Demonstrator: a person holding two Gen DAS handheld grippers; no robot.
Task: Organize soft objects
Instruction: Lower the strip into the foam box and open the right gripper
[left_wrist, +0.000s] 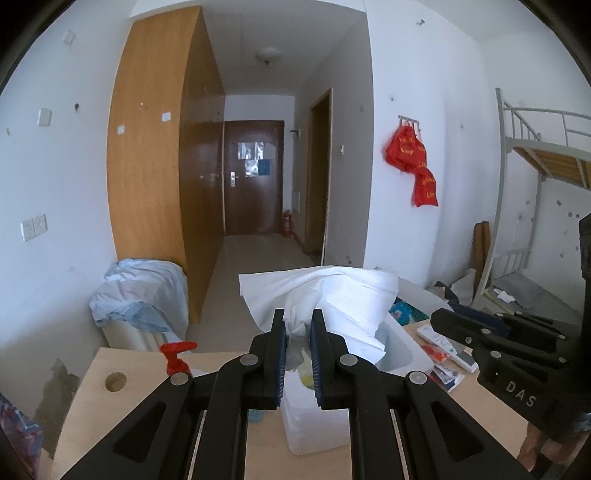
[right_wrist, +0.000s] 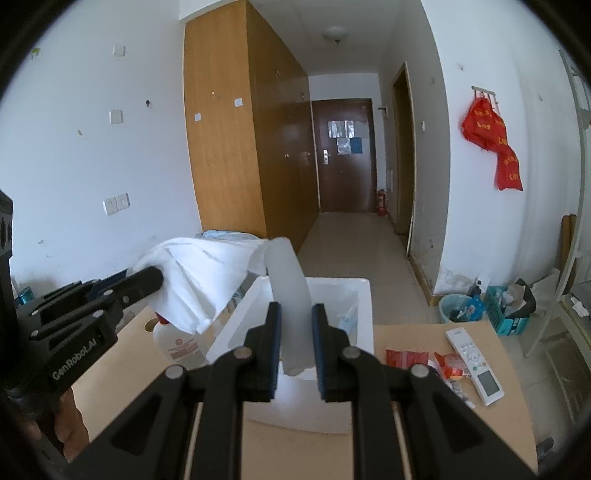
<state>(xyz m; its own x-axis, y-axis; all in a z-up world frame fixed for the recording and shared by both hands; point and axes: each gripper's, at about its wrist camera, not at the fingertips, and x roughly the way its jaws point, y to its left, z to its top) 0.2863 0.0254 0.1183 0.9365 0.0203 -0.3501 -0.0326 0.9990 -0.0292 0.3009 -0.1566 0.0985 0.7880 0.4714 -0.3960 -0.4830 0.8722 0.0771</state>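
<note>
My left gripper (left_wrist: 298, 325) is shut on a white soft cloth (left_wrist: 332, 291) and holds it in the air above a white foam box (left_wrist: 314, 424). In the right wrist view the cloth (right_wrist: 199, 277) hangs from the left gripper (right_wrist: 155, 277) over the box's left side. My right gripper (right_wrist: 295, 325) is shut on a white foam strip (right_wrist: 290, 295) that stands upright over the foam box (right_wrist: 332, 295). The right gripper also shows in the left wrist view (left_wrist: 439, 317), at the right.
A wooden table (right_wrist: 406, 387) carries the box, a lotion bottle with a red pump (right_wrist: 177, 343), a white remote (right_wrist: 476, 362) and red snack packets (right_wrist: 406, 358). A covered bin (left_wrist: 140, 295) stands left of the table. A wardrobe, hallway and bunk bed lie beyond.
</note>
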